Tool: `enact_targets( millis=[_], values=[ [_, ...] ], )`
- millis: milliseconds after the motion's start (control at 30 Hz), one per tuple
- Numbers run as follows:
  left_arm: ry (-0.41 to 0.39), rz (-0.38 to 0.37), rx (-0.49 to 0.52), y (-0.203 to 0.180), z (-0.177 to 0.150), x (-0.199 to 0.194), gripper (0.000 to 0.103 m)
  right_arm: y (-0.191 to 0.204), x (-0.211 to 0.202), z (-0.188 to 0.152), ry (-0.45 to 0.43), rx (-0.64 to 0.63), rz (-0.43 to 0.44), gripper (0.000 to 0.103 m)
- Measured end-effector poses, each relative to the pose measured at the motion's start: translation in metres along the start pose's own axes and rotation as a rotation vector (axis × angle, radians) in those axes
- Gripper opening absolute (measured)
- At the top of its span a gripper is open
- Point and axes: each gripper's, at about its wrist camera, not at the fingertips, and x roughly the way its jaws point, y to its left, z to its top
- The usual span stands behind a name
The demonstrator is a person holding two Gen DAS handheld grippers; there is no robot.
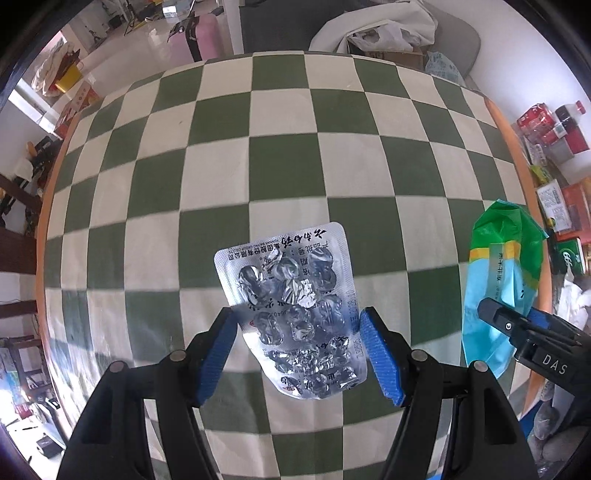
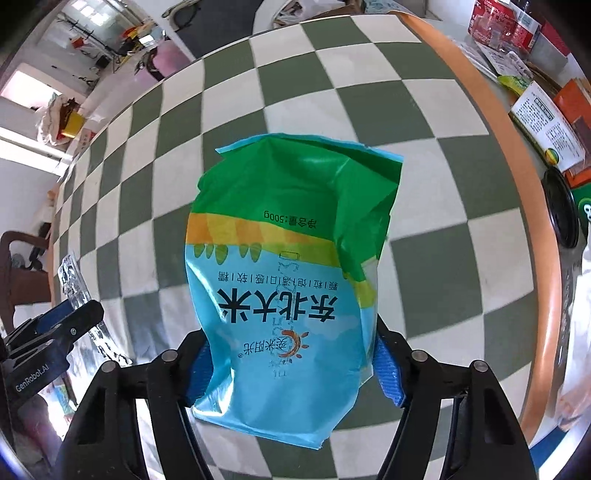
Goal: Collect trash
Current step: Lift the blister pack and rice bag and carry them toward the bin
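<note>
My left gripper (image 1: 297, 317) is shut on an empty silver pill blister pack (image 1: 291, 291) and holds it above the green-and-white checkered table (image 1: 258, 155). My right gripper (image 2: 291, 350) is shut on an empty blue-and-green rice bag (image 2: 288, 266) and holds it above the same table. The bag (image 1: 498, 280) and the right gripper (image 1: 517, 325) show at the right of the left wrist view. The blister pack (image 2: 74, 284) and the left gripper (image 2: 62, 325) show at the left of the right wrist view.
The round table has an orange rim (image 2: 517, 177). Beyond its right edge lie boxes, papers and bottles (image 2: 546, 110). A chair with white cloth and bags (image 1: 388, 33) stands behind the far edge. Clutter lies on the floor at the left (image 1: 62, 77).
</note>
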Motion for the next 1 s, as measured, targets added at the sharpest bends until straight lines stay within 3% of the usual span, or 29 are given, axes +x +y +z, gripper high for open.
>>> enact_targets(
  millis=[200,600,800,1000],
  values=[
    [0.0,-0.019,-0.043,0.019,-0.025,0.006,0.066,0.017,-0.011,-0.038,-0.01,-0.011,0.027,0.071],
    [0.046,-0.017,-0.144,0.078,-0.116,0.004,0.066,0.056,-0.019,-0.121,0.025,-0.085,0.084,0.067],
    [-0.008,-0.039,-0.151,0.097,-0.151,-0.01,0.066,0.077,-0.025,-0.154,0.005,-0.128,0.109,0.066],
    [-0.061,-0.088,-0.092,0.112,-0.2,-0.031,0.066,0.089,-0.045,-0.213,-0.051,-0.096,0.127,0.065]
  ],
)
